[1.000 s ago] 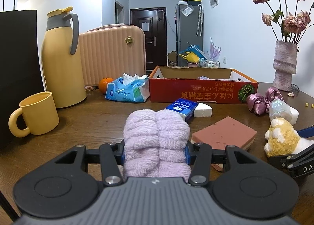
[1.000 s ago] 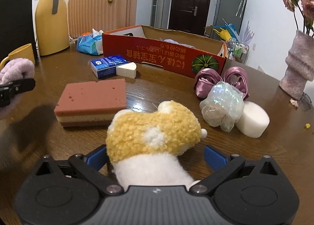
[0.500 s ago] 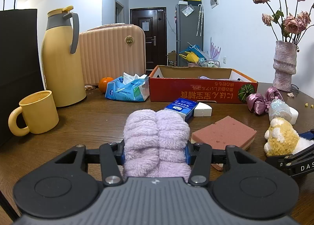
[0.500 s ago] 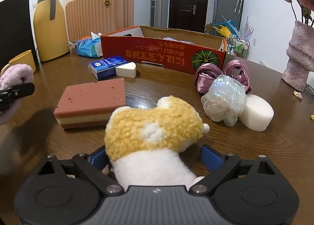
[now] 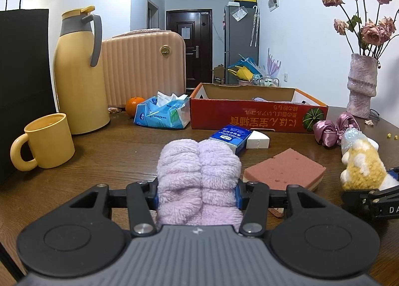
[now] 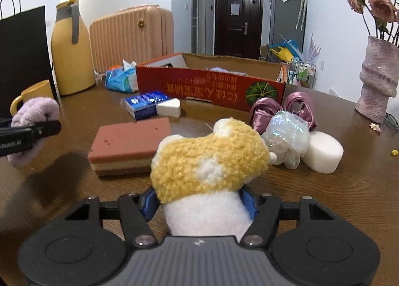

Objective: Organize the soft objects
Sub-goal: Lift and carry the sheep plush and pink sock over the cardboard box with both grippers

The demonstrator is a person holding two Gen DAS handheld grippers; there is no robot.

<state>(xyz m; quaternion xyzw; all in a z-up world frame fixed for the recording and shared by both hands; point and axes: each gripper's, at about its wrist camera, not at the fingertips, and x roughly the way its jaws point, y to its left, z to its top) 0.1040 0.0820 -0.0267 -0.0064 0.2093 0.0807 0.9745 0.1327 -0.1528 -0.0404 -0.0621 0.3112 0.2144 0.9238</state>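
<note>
My left gripper (image 5: 198, 195) is shut on a fluffy lilac scrunchie (image 5: 198, 174), held just above the wooden table; it also shows at the left of the right wrist view (image 6: 32, 121). My right gripper (image 6: 198, 202) is shut on a yellow-and-white plush toy (image 6: 209, 159), which also shows at the right of the left wrist view (image 5: 362, 169). A pink layered sponge (image 6: 129, 145) lies between the two grippers. The open red cardboard box (image 5: 256, 116) stands beyond, with something lilac inside.
A purple satin bow (image 6: 281, 111), an iridescent wrapped bundle (image 6: 286, 136), a white round sponge (image 6: 323, 152), a white wedge sponge (image 6: 169, 110) and a blue tissue pack (image 6: 144, 103) lie near the box. A yellow mug (image 5: 45, 141), a thermos (image 5: 79, 71) and a vase (image 5: 361, 81) stand around.
My right gripper has closed on the plush toy and lifted it slightly. My left gripper holds the scrunchie in the same place.
</note>
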